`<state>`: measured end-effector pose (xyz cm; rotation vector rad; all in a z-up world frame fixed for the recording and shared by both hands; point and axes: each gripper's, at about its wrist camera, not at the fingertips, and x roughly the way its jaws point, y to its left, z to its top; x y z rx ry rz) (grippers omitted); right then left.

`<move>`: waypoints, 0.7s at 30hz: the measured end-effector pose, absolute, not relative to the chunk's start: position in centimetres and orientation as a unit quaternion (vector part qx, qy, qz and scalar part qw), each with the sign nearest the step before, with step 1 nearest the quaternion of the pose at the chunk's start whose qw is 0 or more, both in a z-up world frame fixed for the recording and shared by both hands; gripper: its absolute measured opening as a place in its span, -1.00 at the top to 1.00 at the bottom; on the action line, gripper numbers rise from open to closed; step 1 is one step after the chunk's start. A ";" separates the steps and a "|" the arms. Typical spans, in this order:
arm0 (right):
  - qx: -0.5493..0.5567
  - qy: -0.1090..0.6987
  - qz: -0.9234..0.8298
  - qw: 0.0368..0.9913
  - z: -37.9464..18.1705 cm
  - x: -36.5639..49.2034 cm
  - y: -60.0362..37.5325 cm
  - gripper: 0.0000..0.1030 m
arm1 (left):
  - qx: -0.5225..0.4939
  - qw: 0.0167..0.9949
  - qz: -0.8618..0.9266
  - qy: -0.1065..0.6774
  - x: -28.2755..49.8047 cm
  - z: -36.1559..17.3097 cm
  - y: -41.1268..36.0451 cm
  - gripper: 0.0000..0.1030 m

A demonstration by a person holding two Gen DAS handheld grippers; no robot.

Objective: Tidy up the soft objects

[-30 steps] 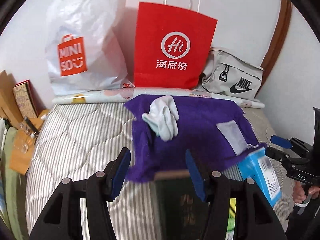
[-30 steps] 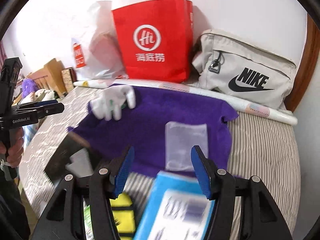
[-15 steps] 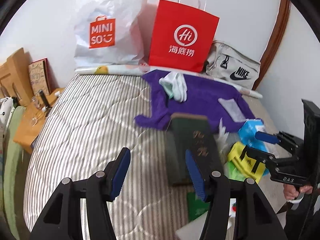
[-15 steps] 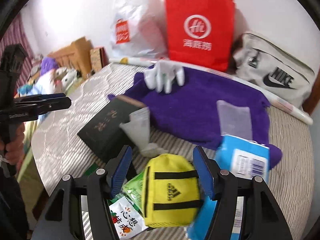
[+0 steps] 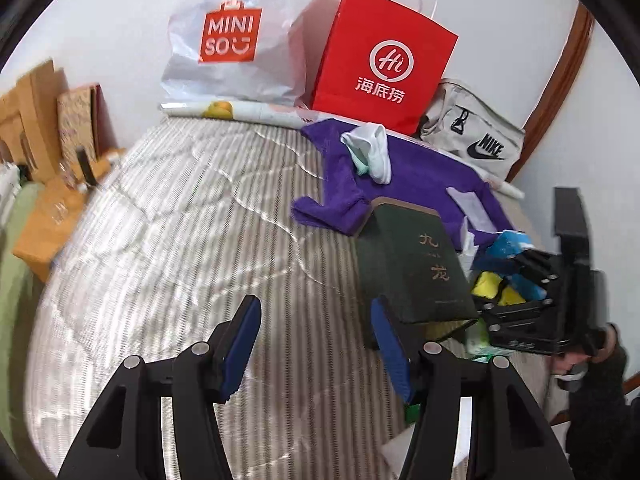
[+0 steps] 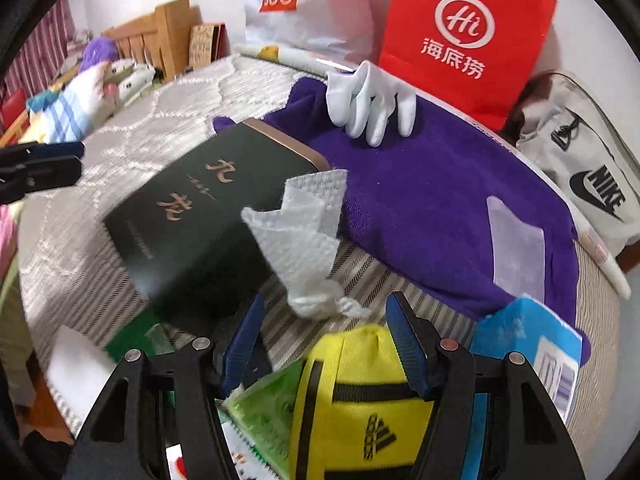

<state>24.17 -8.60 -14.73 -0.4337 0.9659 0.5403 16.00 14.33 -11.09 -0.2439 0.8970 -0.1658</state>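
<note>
A purple towel lies spread on the striped bed, with a white glove on its far edge; both also show in the left wrist view, the towel and the glove. A crumpled white tissue lies by a dark green box. A yellow Adidas pouch sits right under my right gripper, which is open and empty. My left gripper is open and empty over bare mattress, left of the green box.
A red paper bag, a white Miniso bag and a grey Nike bag stand along the wall. A blue packet and green snack packets lie near the bed's front edge. Wooden furniture stands to the left.
Both grippers have pulled back toward the front of the bed, away from the purple towel. The right gripper now hovers over the yellow pouch. Both stay open.
</note>
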 end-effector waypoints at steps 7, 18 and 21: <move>-0.211 0.462 0.250 0.824 -15.9 25.1 -8.2 0.04 | -0.139 0.883 -0.093 0.438 16.2 -12.2 14.6 -0.07; -0.164 0.440 0.257 0.845 -13.6 24.1 -9.7 0.51 | -0.122 0.880 -0.102 0.448 14.6 -12.7 13.3 -0.22; -0.147 0.421 0.258 0.857 -12.2 23.0 -10.3 0.50 | -0.133 0.874 -0.120 0.452 13.9 -13.0 12.7 -0.22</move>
